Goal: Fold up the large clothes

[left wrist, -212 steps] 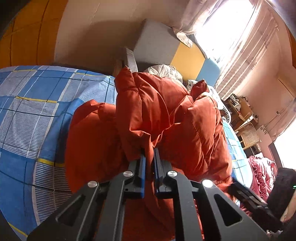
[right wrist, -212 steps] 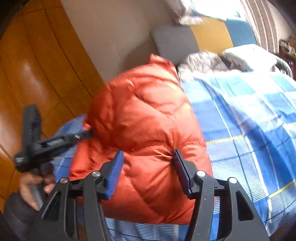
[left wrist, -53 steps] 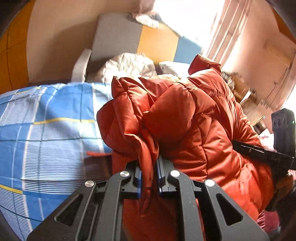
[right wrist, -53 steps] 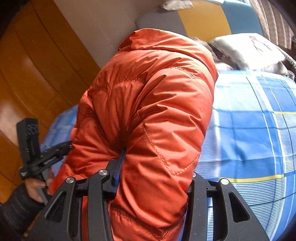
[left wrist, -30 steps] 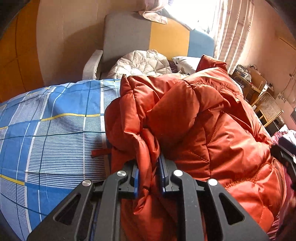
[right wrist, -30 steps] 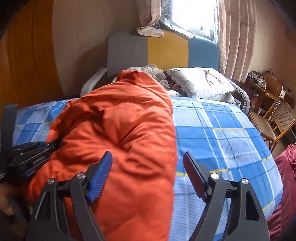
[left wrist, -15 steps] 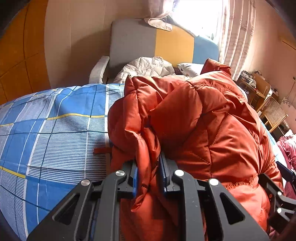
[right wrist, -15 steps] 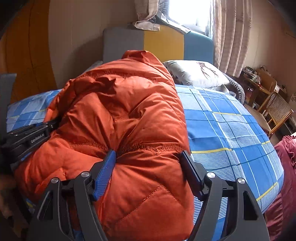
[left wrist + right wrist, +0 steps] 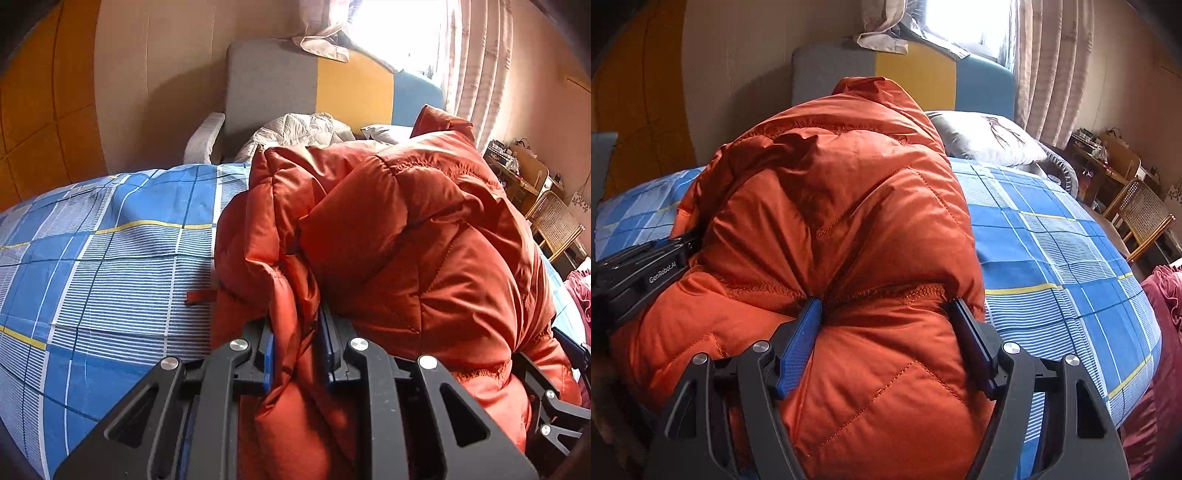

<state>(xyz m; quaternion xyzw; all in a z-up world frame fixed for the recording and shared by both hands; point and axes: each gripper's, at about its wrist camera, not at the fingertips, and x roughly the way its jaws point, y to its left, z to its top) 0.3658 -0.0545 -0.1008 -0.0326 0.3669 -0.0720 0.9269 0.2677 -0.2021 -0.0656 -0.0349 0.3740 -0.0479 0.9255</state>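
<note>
- Orange puffer jacket bunched into a tall heap on the bed, over the blue checked bedspread; same jacket fills the middle of the right wrist view.
- Left claw: blue pads drawn close together, pinching a thick fold of the jacket's edge; fabric squeezed between them and spilling out above and below.
- Right claw: fingers set wide but pressing into a broad quilted roll of the jacket; left pad dents the fabric at a stitched seam, right pad against the roll's other side.
- Left wrist view only: small orange tab of the jacket lying flat on the bedspread just left of the heap; pale quilted duvet bundled behind the jacket near the headboard; a bit of the right claw's black frame low at the right edge, against the jacket.
- Right wrist view only: black body of the left claw at the left edge, printed "GenRobot.AI", its tip buried in the jacket; grey pillow with a dark print beyond the heap; open stretch of bedspread to the right; dark red cloth at the far right.
- Both views: grey, yellow and blue panelled headboard, curtains beside a bright window, cane chair at the right.
</note>
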